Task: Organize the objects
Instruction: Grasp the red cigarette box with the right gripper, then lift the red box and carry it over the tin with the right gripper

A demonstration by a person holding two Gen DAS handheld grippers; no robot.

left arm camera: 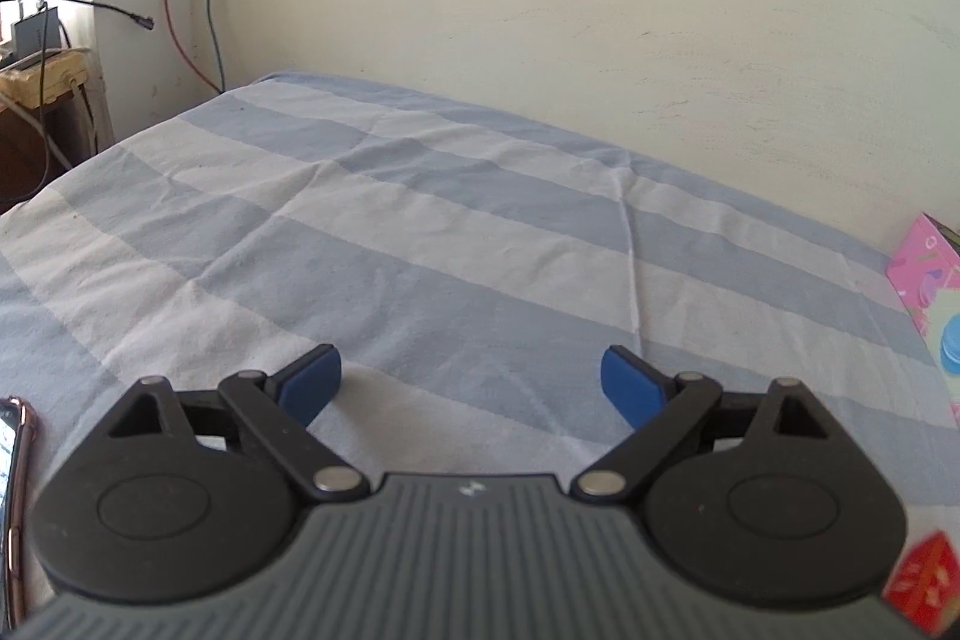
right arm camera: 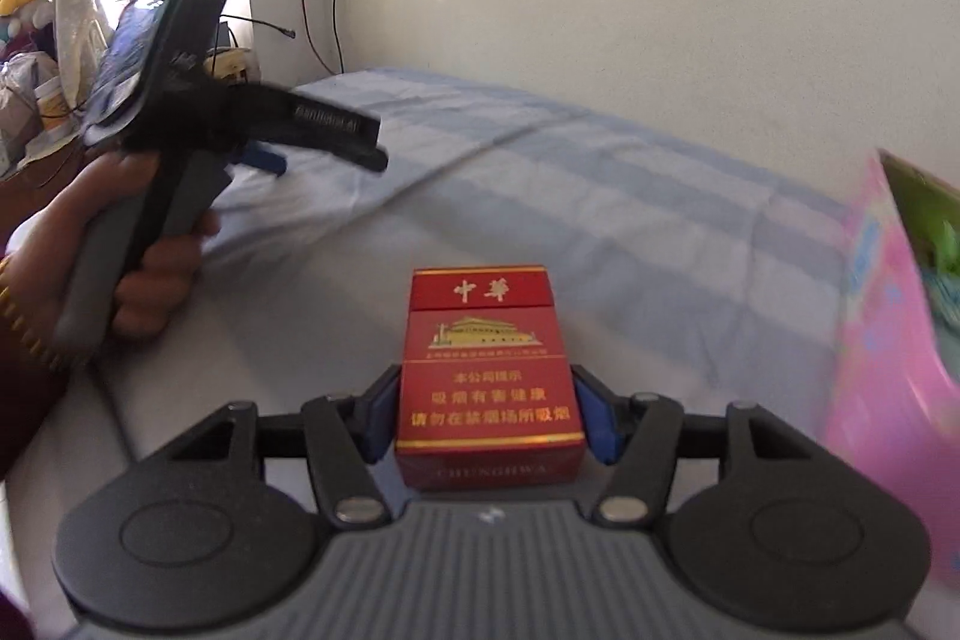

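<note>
The right gripper (right arm camera: 486, 415) squeezes a red box (right arm camera: 489, 376) between its blue pads, one pad pressed on each side, and holds it over the striped bed sheet (right arm camera: 600, 220). The left gripper (left arm camera: 471, 382) has its jaws wide apart with nothing between them, held over the same sheet. A pink box (right arm camera: 888, 340) sits at the far right near the wall, and a phone (left arm camera: 12, 490) lies at the near left edge.

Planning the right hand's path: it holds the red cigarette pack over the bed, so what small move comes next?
Probably carry the red cigarette pack, clamped in the right gripper, toward the pink box at the bed's right, where sorted things seem to collect.
</note>
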